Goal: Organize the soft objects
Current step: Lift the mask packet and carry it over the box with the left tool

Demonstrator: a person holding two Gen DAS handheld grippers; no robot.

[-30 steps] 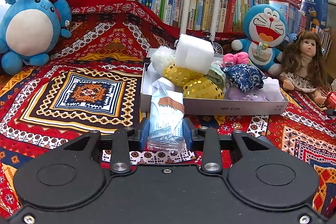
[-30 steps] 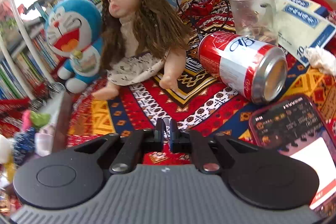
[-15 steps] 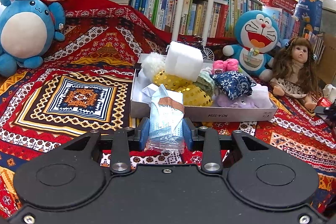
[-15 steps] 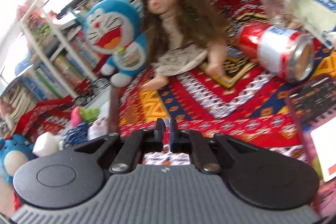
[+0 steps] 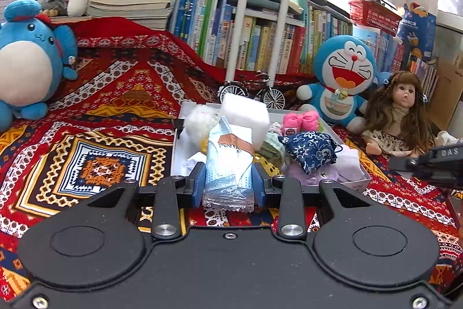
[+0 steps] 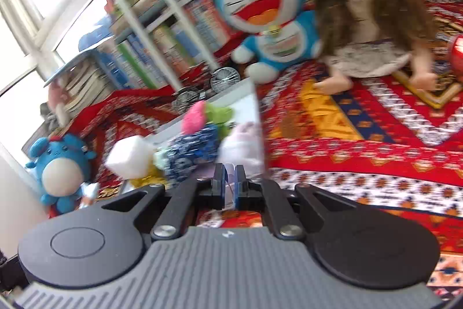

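Observation:
My left gripper is shut on a clear plastic pack of pale blue soft items with a brown tape band, held just in front of the white box. The box holds several soft things: a white sponge block, a white fluffy ball, a pink bow, a blue floral pouch. My right gripper is shut and empty, hovering near the box's right wall; it also shows in the left wrist view.
A Doraemon plush and a long-haired doll sit right of the box. A blue round plush sits far left. A toy bicycle, a white rack and rows of books stand behind. A patterned red cloth covers the surface.
My left gripper has drawn back and risen a little with the pack. My right gripper has swung left from the red can and doll toward the box; its view is blurred.

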